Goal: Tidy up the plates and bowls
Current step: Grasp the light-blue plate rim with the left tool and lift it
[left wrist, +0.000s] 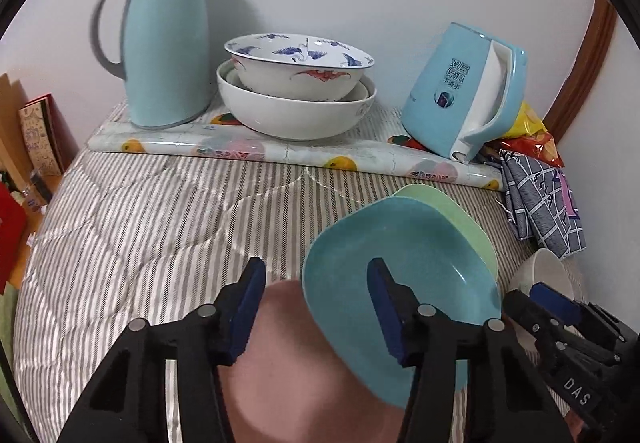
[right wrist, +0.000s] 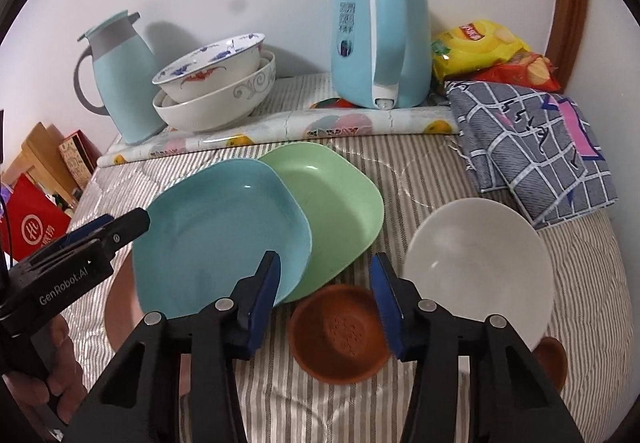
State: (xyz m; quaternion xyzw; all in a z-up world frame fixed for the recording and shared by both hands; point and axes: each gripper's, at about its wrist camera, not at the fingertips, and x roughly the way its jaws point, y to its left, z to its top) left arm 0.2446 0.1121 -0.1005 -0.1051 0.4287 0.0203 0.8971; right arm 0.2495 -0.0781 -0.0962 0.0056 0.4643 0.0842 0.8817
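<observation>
Two tools are hovering parted, gripping nothing: left tool (left wrist: 316,307) straddling the blue plate (left wrist: 404,283) rim, right tool (right wrist: 326,299) over the brown saucer (right wrist: 340,335).

I hold both grippers angled steeply downward over the bed, side by side. The left gripper (left wrist: 316,307) has its jaws parted, its blue pads (left wrist: 248,307) pressing on nothing. The right gripper (right wrist: 326,303) likewise stands parted with nothing clamped between its pads (right wrist: 386,307). My left hand (right wrist: 60,375) wraps the left gripper's handle at the near left edge.
</observation>
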